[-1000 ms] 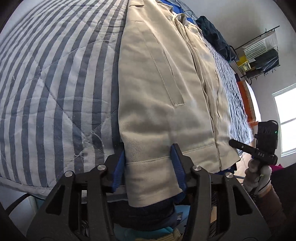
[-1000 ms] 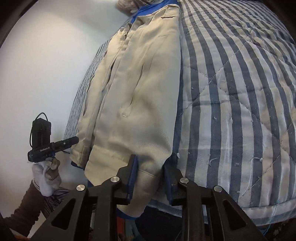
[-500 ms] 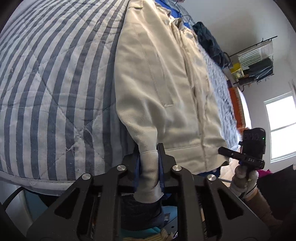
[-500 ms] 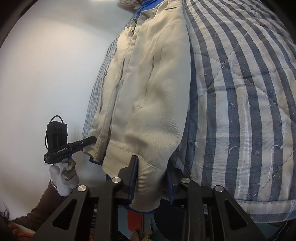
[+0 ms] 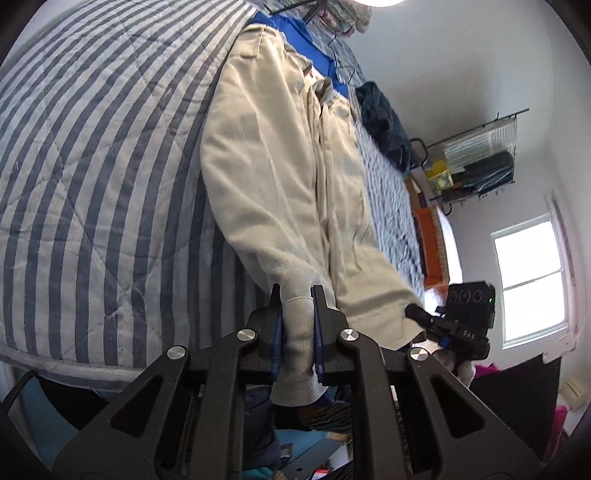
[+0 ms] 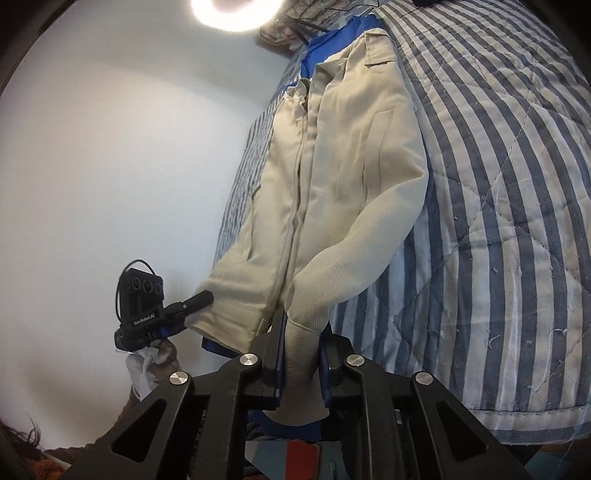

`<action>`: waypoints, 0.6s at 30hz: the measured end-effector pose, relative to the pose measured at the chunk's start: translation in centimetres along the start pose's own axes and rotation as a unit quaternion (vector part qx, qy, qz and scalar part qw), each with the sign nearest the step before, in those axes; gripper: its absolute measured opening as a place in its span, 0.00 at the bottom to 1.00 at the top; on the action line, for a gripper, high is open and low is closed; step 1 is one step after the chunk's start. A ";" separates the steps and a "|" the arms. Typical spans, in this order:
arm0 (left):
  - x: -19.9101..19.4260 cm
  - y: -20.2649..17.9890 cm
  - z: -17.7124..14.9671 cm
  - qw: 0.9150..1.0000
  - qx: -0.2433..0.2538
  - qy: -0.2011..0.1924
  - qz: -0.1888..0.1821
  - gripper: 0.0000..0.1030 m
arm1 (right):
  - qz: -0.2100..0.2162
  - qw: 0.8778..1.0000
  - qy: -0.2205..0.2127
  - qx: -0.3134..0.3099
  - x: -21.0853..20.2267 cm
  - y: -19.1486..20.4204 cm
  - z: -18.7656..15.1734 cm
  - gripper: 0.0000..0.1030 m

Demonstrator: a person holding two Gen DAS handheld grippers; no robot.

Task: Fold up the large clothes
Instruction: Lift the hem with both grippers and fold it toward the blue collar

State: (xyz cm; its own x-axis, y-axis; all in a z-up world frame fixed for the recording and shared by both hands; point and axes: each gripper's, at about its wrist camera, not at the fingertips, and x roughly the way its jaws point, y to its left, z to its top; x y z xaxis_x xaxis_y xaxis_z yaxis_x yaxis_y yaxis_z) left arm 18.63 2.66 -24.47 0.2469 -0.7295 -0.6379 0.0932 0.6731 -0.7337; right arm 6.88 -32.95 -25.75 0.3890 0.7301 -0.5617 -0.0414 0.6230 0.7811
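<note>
While your left gripper [image 5: 297,295] is pinching one ribbed cuff of the beige jacket [image 5: 280,177] lying on the striped quilt [image 5: 92,184], your right gripper [image 6: 299,325], its jaws having just been closing, is clamping the other cuff at the bed's near edge.

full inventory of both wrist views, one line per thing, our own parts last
jacket: 1, beige, spread along the bed, both cuffs pinched
striped quilt: 1, blue and white, covering the bed under the jacket
blue cloth: 1, under the jacket collar
dark garment: 1, navy, on the bed beyond the jacket
wire rack: 1, black, on the wall
window: 1, bright
ceiling light: 1, white
left tool: 1, black, shut on a cuff
right tool: 1, black, shut on the other cuff
</note>
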 end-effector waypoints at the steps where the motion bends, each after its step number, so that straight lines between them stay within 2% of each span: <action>1: -0.3 -0.3 0.7 1.000 0.003 -0.009 0.001 0.11 | 0.003 1.000 -0.004 0.000 -0.1 0.2 0.3 0.13; 4: -0.7 -1.6 2.1 1.000 0.014 -0.023 0.002 0.10 | 0.012 1.000 -0.019 0.004 -0.9 0.7 2.1 0.12; 9: -0.7 -4.0 4.5 0.998 0.041 -0.047 0.015 0.10 | 0.002 0.999 -0.035 -0.011 -1.4 2.5 5.5 0.12; 18: 1.8 -3.7 9.6 0.997 0.009 -0.054 0.045 0.10 | -0.015 0.999 -0.042 0.024 -0.1 1.7 11.4 0.12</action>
State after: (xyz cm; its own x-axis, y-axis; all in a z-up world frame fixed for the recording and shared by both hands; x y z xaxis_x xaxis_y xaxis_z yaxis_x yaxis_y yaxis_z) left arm 27.97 -0.01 -20.65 0.3573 -0.6489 -0.6718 0.0827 0.7384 -0.6693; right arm 17.23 -35.20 -21.26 0.4662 0.6831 -0.5621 0.0149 0.6293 0.7771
